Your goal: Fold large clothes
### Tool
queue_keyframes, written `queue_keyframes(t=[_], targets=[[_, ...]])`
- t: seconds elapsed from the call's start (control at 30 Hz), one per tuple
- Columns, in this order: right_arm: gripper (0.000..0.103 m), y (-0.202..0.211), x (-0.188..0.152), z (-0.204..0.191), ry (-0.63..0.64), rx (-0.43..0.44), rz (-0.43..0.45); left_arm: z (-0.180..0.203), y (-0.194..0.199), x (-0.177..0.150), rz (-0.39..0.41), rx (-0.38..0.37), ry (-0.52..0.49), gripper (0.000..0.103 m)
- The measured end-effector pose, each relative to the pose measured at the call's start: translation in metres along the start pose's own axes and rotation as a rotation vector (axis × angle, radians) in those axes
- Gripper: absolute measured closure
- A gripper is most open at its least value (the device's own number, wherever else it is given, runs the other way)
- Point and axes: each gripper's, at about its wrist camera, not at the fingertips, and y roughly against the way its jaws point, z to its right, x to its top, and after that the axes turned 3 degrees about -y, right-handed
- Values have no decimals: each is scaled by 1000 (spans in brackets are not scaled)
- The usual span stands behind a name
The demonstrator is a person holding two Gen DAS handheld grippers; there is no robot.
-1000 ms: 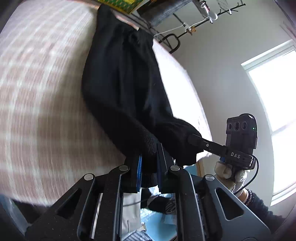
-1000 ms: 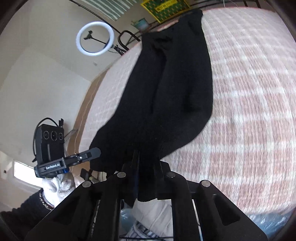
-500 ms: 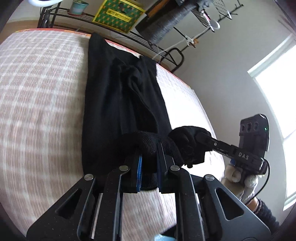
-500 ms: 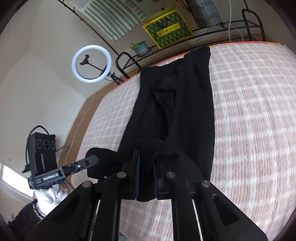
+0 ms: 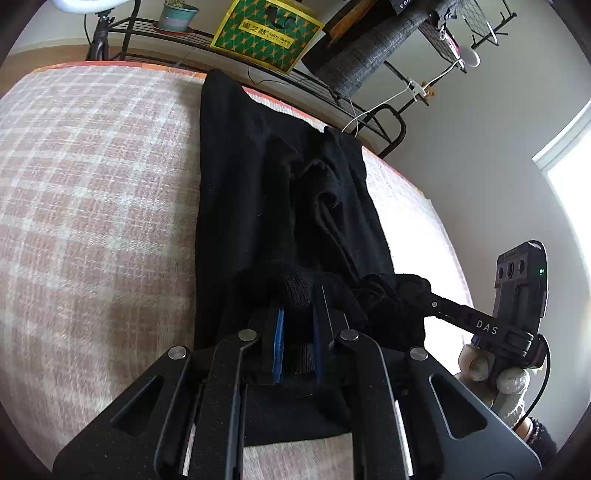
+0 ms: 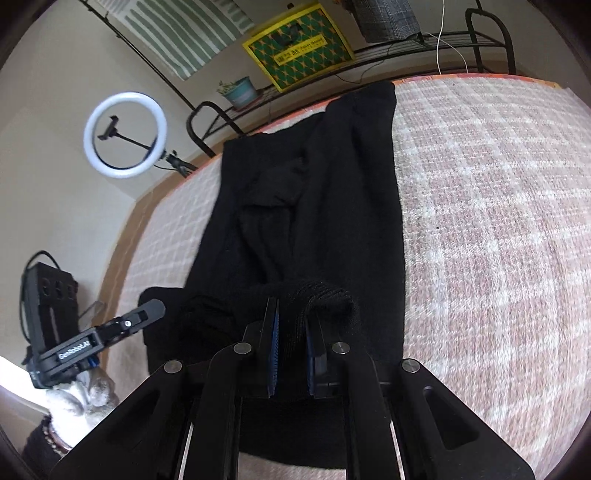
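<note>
A long black knit garment [image 5: 251, 206] [image 6: 332, 206] lies lengthwise on the pink checked bed cover [image 5: 92, 192] [image 6: 498, 221], folded into a narrow strip. My left gripper [image 5: 298, 295] is shut on its ribbed near edge, lifted above the lower layer. My right gripper [image 6: 291, 306] is shut on the same near edge at the other corner. Each gripper shows in the other's view: the right one [image 5: 424, 291] pinching black cloth, the left one [image 6: 155, 308] likewise. The near edge curls forward over the garment's body.
A black metal rack [image 5: 332, 92] [image 6: 406, 40] runs along the far side of the bed with a green-and-yellow box [image 5: 266, 33] [image 6: 299, 48] and a potted plant [image 5: 173, 16] [image 6: 240, 90]. A ring light [image 6: 125, 134] stands at the left. A bright window [image 5: 569, 192] is at the right.
Both grippers have carried the garment's near edge forward over the bed, so it now doubles over the body. More of the rack and far bed edge has come into view.
</note>
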Motion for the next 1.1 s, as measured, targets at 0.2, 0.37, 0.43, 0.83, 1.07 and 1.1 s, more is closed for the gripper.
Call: queue_keyframes(t=[0.2, 0.37, 0.43, 0.83, 1.07, 1.1], targets=[[93, -10, 5, 13, -30, -9, -17, -4, -10, 6, -21, 25, -16, 87], [86, -1, 14, 22, -99, 79, -32, -3, 22, 18, 107, 35, -20, 42], [74, 14, 18, 27, -125, 108, 18, -6, 32, 22, 132, 32, -20, 42], [53, 55, -14, 35, 68, 21, 16, -18, 32, -20, -6, 77, -161, 42], [70, 34, -44, 41, 125, 15, -100, -26, 17, -30, -68, 23, -97, 76], [74, 32, -45, 40, 126, 23, -106, -25, 15, -31, -75, 18, -102, 83]])
